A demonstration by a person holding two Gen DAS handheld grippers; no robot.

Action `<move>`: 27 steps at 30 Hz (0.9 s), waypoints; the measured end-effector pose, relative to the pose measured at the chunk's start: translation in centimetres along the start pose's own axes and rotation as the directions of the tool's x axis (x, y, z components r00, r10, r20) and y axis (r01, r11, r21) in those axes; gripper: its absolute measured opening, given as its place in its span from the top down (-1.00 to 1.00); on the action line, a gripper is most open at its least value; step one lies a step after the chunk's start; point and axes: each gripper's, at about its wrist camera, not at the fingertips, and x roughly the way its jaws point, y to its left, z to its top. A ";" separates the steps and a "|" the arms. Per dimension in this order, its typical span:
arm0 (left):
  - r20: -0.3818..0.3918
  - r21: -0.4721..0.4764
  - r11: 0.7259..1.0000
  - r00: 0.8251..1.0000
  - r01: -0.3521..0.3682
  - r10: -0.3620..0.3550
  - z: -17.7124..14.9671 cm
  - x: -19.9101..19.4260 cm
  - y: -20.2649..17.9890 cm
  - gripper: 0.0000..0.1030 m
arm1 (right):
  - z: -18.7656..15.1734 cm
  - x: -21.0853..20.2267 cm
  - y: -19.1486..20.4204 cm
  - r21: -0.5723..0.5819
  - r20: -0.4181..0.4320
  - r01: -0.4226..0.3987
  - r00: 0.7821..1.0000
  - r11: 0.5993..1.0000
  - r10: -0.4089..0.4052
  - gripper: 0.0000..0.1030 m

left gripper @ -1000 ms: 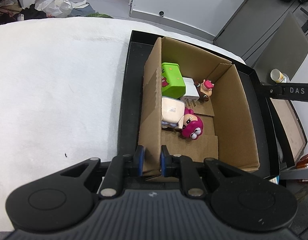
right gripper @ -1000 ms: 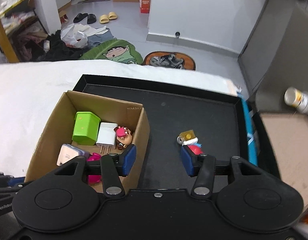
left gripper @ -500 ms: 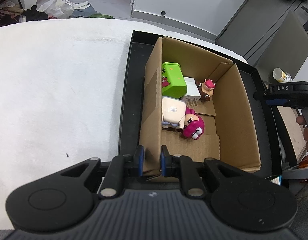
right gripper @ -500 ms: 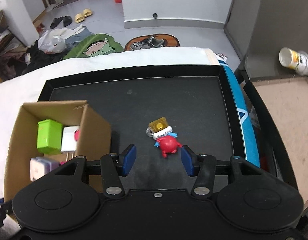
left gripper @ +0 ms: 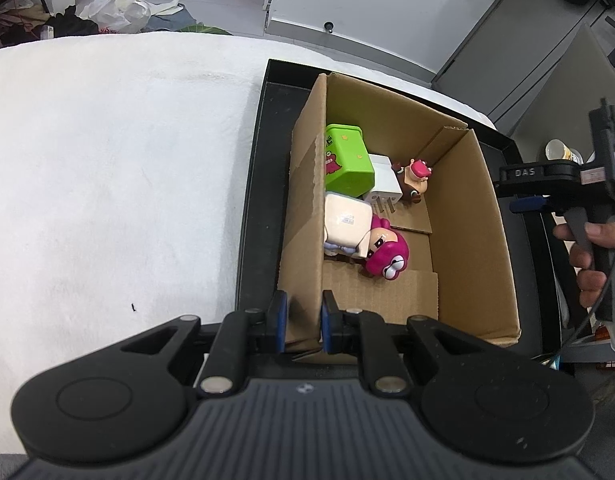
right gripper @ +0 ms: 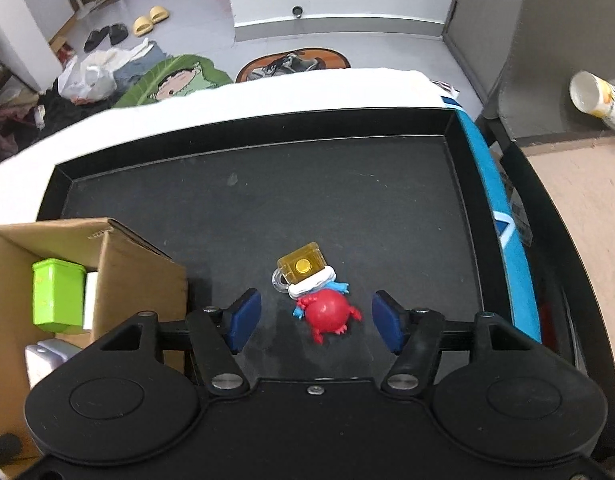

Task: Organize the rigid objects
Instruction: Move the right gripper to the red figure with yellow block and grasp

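Observation:
A cardboard box stands in a black tray. In it lie a green box, a white charger, a small brown figure, a cream block and a pink figure. My left gripper is shut on the box's near left wall. My right gripper is open above the tray floor, with a red figure and its yellow block between the fingers. The box also shows at the left of the right wrist view.
White cloth covers the table left of the tray. The right gripper's body and the hand holding it show past the box. A blue strip runs along the tray's right rim. A cup lies on a brown surface at right.
My right gripper moved right and forward, away from the box, and the red figure now sits between its open fingers. My left gripper stayed shut on the box wall.

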 end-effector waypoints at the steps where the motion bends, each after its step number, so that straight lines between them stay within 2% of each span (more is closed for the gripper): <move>1: 0.000 0.000 1.000 1.000 0.000 0.000 0.0 0.0 0.0 0.69 | 0.1 0.2 0.0 -0.005 -0.004 0.005 1.000 1.000 -0.005 -0.21; 7: -0.001 0.004 1.000 1.000 -0.005 0.005 0.0 0.1 -0.1 0.69 | -0.4 1.6 0.0 -0.057 -0.011 0.022 1.000 0.998 -0.022 -0.21; 11: -0.002 0.009 1.000 1.000 -0.009 0.009 0.1 0.1 -0.2 0.69 | -0.7 2.3 -0.5 -0.034 -0.003 0.001 1.000 0.999 -0.001 -0.18; 13: -0.004 0.010 1.000 1.000 -0.009 0.009 0.0 0.1 -0.2 0.69 | -0.9 2.3 -0.4 -0.039 0.007 0.007 1.000 0.999 -0.006 -0.09; 14: -0.003 0.010 1.000 1.000 -0.009 0.009 0.1 0.2 -0.2 0.69 | -1.0 2.1 -0.3 -0.051 0.008 0.011 1.000 0.999 -0.011 0.00; 15: -0.004 0.010 1.000 1.000 -0.008 0.008 0.0 0.2 -0.2 0.69 | -1.1 2.0 -0.1 -0.059 0.006 0.013 1.000 0.998 -0.013 0.17; 16: -0.003 0.009 1.000 1.000 -0.008 0.008 0.0 0.2 -0.2 0.69 | -1.1 1.9 -0.1 -0.056 -0.002 0.008 1.000 0.998 -0.009 0.20; 18: -0.003 0.008 1.000 1.000 -0.008 0.008 0.1 0.2 -0.2 0.69 | -1.3 1.5 -0.2 -0.047 -0.015 -0.007 1.000 0.999 0.007 0.20; 27: -0.003 0.002 1.000 1.000 -0.005 0.005 0.1 0.2 -0.2 0.69 | -2.9 -1.2 0.9 -0.073 -0.016 0.034 0.999 0.997 -0.035 0.22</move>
